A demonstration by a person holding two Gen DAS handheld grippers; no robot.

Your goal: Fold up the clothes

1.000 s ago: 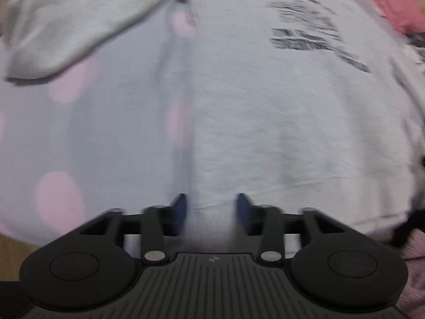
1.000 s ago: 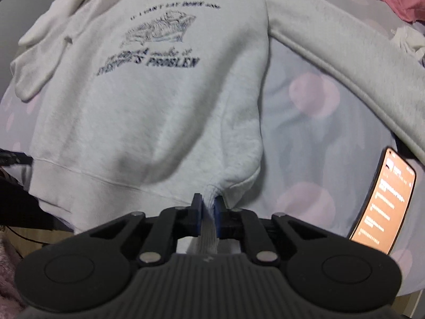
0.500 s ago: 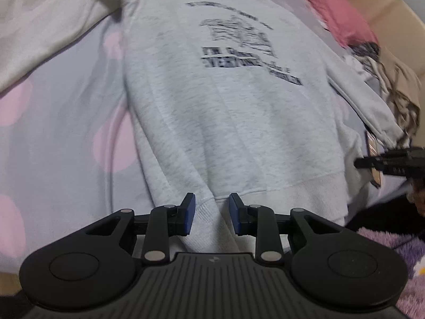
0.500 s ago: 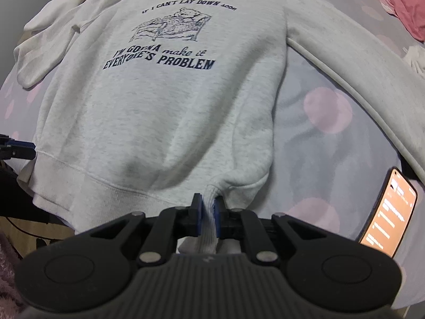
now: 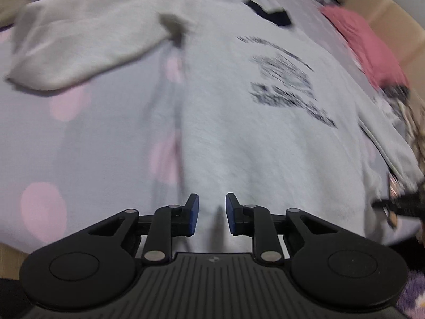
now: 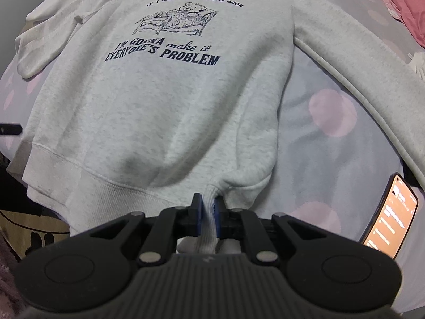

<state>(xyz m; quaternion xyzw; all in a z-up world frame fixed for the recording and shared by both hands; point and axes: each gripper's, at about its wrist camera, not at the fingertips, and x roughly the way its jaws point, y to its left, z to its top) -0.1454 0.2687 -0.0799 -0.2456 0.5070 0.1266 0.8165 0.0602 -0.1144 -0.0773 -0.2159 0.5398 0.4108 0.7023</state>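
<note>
Sweatshirt (image 6: pixel 164 111) lies face up on the spotted bed (image 6: pixel 332 143). Right gripper (image 6: pixel 207 212) pinches its hem; left gripper (image 5: pixel 212 214), jaws just narrowing, gapes over the hem. Phone (image 6: pixel 390 218) lies beside the sweatshirt.

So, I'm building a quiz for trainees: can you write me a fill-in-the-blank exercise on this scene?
1. The right claw is shut on the ribbed ____ of the light grey printed sweatshirt.
2. The spots on the grey bedsheet are ____.
3. The lit smartphone lies to the sweatshirt's ____ in the right wrist view.
4. The bear printed on the sweatshirt rests on a ____.

Missing words: hem; pink; right; couch
</note>
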